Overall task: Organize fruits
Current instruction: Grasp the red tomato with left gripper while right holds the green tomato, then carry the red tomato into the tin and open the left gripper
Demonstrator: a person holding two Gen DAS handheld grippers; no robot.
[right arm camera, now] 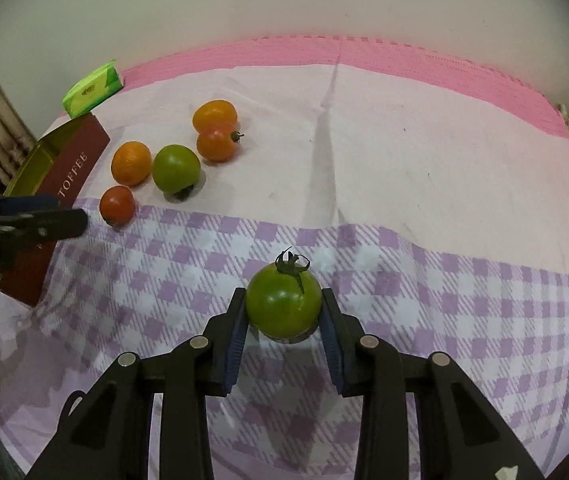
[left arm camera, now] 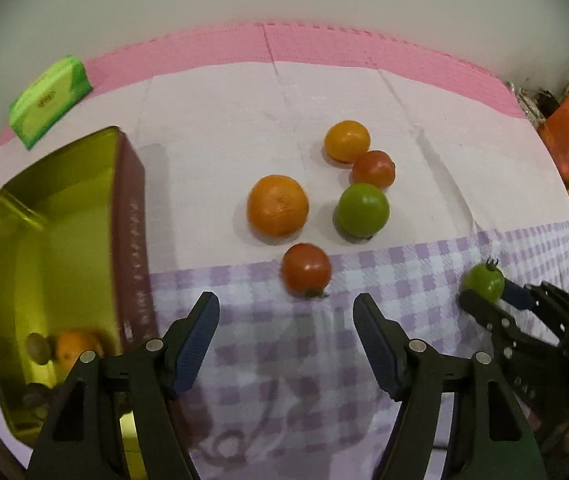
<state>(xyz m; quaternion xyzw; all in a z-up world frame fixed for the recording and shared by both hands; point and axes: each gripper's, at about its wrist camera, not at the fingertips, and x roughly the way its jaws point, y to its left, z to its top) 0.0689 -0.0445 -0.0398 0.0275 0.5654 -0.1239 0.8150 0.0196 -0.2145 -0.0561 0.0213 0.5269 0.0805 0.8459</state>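
Where checked cloth (right arm camera: 444, 320) meets pink mat (right arm camera: 404, 64), right gripper (right arm camera: 284, 312) clamps green tomato (right arm camera: 283, 306); left gripper (left arm camera: 286, 316) fingers apart.

Left tool (left arm camera: 286, 320): open checked cloth (left arm camera: 324, 380) ahead, red tomato (left arm camera: 306, 268) just beyond fingertips. Gold tin (left arm camera: 56, 240) walls off the left side. Fruit cluster behind tomato; bare tabletop (right arm camera: 424, 152) to its right.

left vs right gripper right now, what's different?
Left gripper is open and empty; right gripper is shut on a green tomato. Left sits beside the gold tin, facing a red tomato; right is apart over checked cloth. Both have blue pads.
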